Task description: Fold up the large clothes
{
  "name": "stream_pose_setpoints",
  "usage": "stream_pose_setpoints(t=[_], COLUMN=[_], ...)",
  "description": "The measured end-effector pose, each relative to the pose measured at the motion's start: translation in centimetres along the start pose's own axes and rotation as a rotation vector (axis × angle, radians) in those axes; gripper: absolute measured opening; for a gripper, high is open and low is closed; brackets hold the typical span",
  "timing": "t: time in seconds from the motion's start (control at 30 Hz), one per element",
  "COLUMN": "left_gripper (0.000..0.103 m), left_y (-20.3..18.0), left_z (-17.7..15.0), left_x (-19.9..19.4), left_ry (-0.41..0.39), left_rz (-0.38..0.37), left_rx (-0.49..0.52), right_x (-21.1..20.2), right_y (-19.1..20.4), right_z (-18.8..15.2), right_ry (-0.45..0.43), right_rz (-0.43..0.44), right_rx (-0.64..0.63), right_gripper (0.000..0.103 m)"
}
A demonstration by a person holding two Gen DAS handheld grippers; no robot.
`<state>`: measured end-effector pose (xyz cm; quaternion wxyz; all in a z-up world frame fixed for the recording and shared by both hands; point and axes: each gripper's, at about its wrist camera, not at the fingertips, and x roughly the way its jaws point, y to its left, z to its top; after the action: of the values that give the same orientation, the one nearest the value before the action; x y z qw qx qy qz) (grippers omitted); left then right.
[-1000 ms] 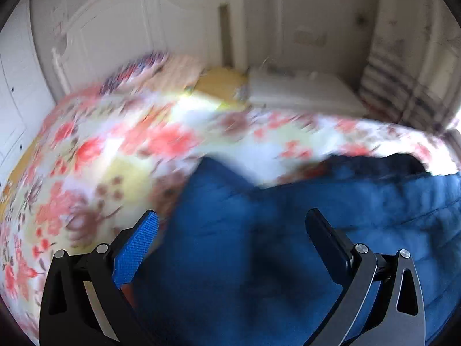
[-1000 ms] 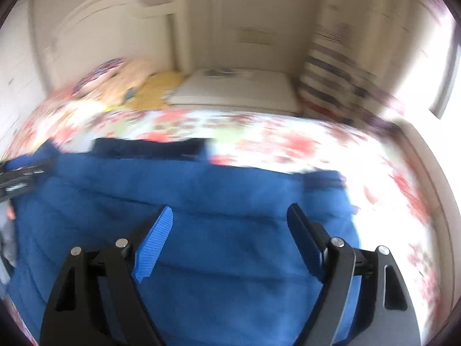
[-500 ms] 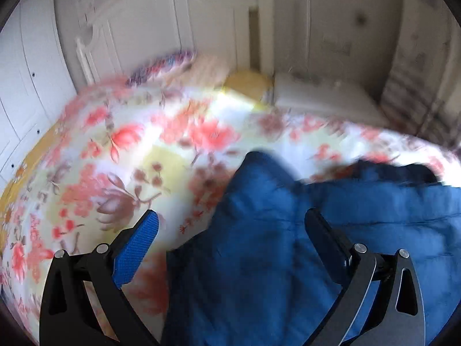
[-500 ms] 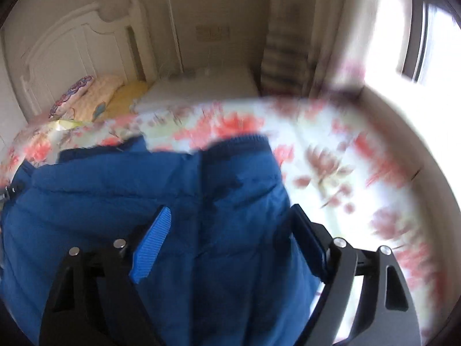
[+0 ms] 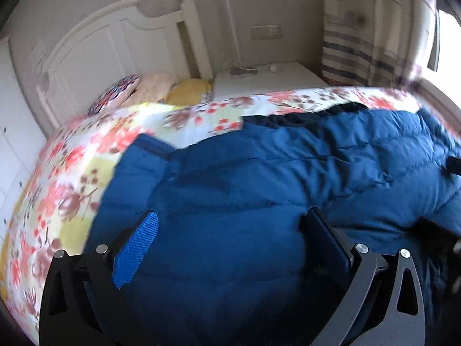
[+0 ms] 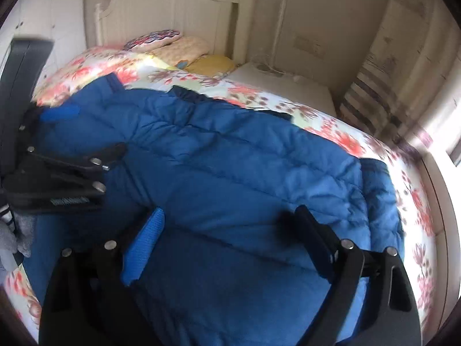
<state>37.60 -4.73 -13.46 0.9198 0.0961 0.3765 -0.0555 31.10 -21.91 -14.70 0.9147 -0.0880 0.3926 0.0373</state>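
The blue padded jacket (image 5: 259, 190) fills the frame's centre on the floral bed (image 5: 66, 178). Both hand-held grippers, left (image 5: 230, 248) and right (image 6: 227, 239), stand spread, the right's jaws opening, nothing pinched. Grab matching edges, fold evenly.

I am in a bedroom of a home. Before me is a bed with a flowered red and yellow cover (image 5: 86, 155), a white carved wooden headboard (image 5: 115, 37) and some pillows (image 6: 184, 47) at its head. Beside it stand a white bedside cabinet (image 5: 268, 77) and a striped grey curtain (image 5: 351, 54) near a bright window.
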Motion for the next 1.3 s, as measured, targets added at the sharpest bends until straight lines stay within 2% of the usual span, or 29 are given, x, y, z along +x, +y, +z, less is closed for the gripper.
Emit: stream_pose_setpoints(t=[0.07,0.13,0.2,0.27,0.33,0.4,0.47,0.53,0.83,0.93,0.97,1.03,1.1,1.17,1.23,1.3], left_gripper=[0.099,0.099,0.099,0.099,0.099,0.099,0.099,0.099,0.099,0.098,0.098,0.098,0.098,0.098,0.099,0.099], left_y=[2.2,5.5,7.8,9.3,8.9,7.8,7.5,7.8,8.0,7.6,7.0,5.5,3.1,0.7,-0.8,-0.7], left_z=[-0.5,-1.2,-2.0,-2.8,-2.9,-2.7,-2.8,-3.0,-2.6,-2.6,-2.7,-3.0,-3.5,-4.5,-5.9,-7.4], left_x=[-0.3,-0.4,-0.2,0.5,0.8,0.9,0.8,0.8,0.9,-0.3,-2.1,-5.6,-7.5,-7.3,-5.2,-4.6], left_ry=[0.008,0.012,0.028,0.052,0.054,0.050,0.045,0.044,0.058,0.063,0.055,-0.034,-0.072,-0.054,0.018,-0.036], left_rz=[0.002,0.052,0.038,-0.004,0.008,0.063,0.077,0.063,0.056,0.089,0.092,0.045,0.030,0.025,0.047,0.034], left_rx=[-0.067,-0.146,-0.217,-0.272,-0.259,-0.212,-0.201,-0.212,-0.214,-0.201,-0.197,-0.171,-0.102,-0.023,0.014,-0.012], right_x=[-0.7,-1.1,-0.9,-0.8,-0.6,-0.3,0.0,-0.1,-0.3,-2.0,-3.1,-5.5,-7.0,-6.4,-4.0,-3.4], right_y=[-1.9,-4.3,-6.8,-8.0,-7.9,-7.6,-8.1,-8.2,-8.1,-6.9,-6.3,-4.1,-0.1,3.7,6.0,5.9], right_z=[-0.7,-1.7,-3.0,-4.0,-4.4,-4.4,-4.5,-4.8,-4.6,-4.5,-4.5,-4.6,-4.4,-4.7,-5.7,-6.6], right_ry=[-0.005,-0.004,0.004,-0.005,-0.009,-0.005,-0.006,-0.012,-0.015,-0.040,-0.062,-0.128,-0.166,-0.127,-0.062,-0.098], right_rz=[-0.020,-0.029,-0.023,0.036,0.040,0.031,0.059,0.084,0.078,-0.002,-0.008,0.017,0.056,0.066,0.091,0.090], right_rx=[0.050,0.115,0.193,0.257,0.258,0.242,0.258,0.277,0.274,0.251,0.253,0.230,0.094,-0.035,-0.089,-0.077], right_gripper=[0.090,0.090,0.090,0.091,0.093,0.094,0.095,0.095,0.095,0.094,0.094,0.094,0.094,0.095,0.097,0.100])
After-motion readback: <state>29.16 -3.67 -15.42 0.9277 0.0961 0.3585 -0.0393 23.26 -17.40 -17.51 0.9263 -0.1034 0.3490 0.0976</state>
